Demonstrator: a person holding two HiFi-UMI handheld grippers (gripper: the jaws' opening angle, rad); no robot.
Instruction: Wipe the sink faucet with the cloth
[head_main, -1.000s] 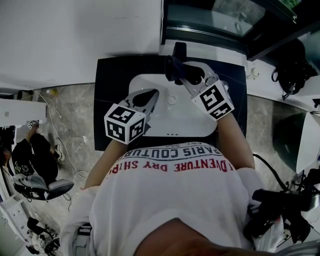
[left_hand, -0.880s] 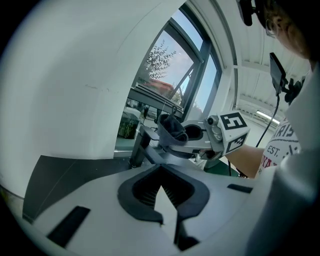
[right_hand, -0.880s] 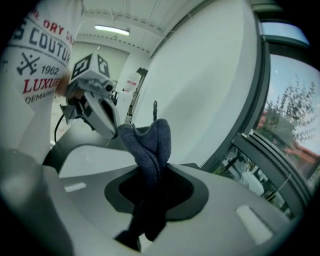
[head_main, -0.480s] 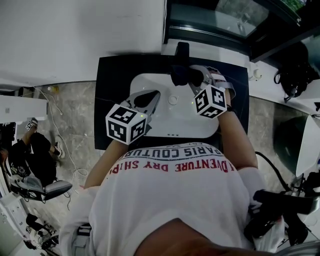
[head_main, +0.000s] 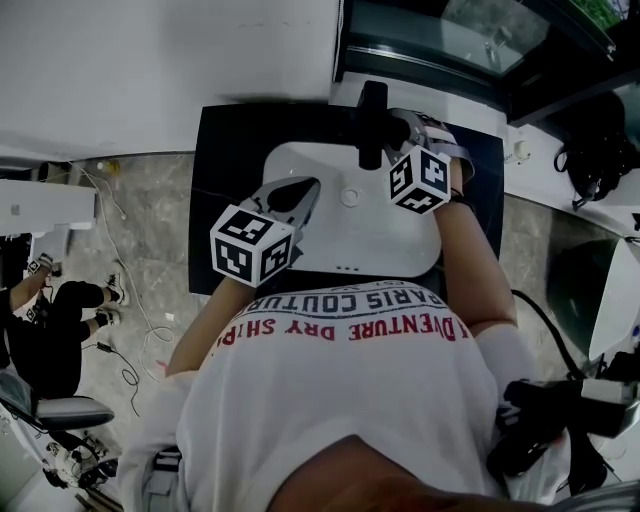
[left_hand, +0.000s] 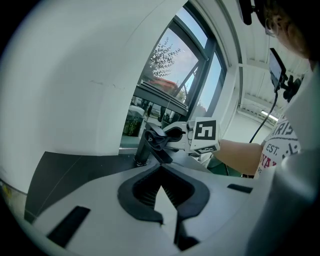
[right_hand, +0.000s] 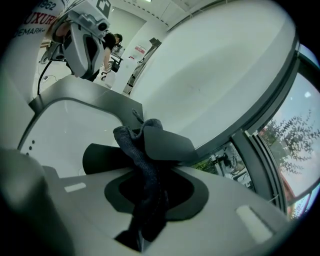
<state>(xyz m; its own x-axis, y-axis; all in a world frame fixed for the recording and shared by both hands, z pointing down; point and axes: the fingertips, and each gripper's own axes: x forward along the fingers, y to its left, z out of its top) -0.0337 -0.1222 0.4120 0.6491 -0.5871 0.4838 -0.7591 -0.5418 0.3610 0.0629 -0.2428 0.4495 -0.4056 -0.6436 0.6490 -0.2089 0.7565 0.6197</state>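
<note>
Place: lab or office space with a washroom mock-up, not a home.
Washroom part: white sink (head_main: 300, 165) and dark faucet (head_main: 372, 120) set in a black counter (head_main: 225, 150).
Lab signs: loose cables (head_main: 128, 372) on the stone floor (head_main: 150, 210), office chair (head_main: 70, 410), seated person (head_main: 45, 320), large windows (head_main: 440, 30).

Daylight from the window (left_hand: 167, 75) brightens fisheye-bent gripper views; the head view seems dimmer.

My right gripper (head_main: 388, 133) and its cloth (right_hand: 144, 165) block the faucet (head_main: 372, 112) on the right side. The window frame (head_main: 420, 66) stands close behind it. The basin (head_main: 350, 238) between my left gripper (head_main: 298, 192) and the faucet is open.
</note>
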